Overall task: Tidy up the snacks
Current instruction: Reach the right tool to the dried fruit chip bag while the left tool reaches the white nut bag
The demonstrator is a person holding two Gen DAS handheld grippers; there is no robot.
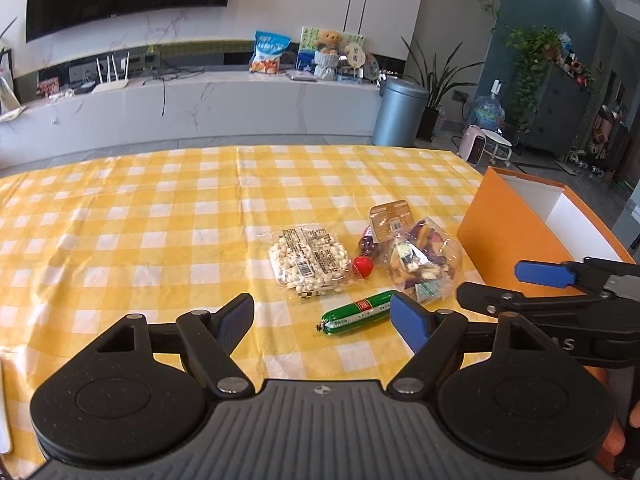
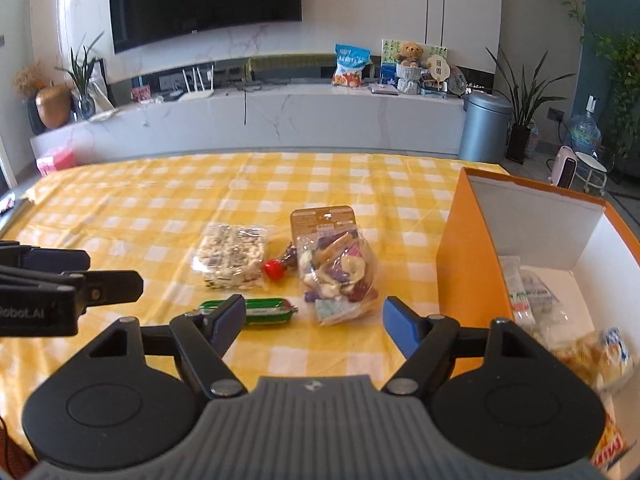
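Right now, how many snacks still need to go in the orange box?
Done: a few packets already lie in the orange box. In hand: nothing; the left gripper and right gripper are open. Left: sausage, nut bag, mixed bag and small red candy.

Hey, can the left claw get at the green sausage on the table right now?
Probably yes. The left claw is open and empty, and the green sausage lies flat on the checked tablecloth just ahead of it. Nothing sits between them; the right claw hovers off to the side.
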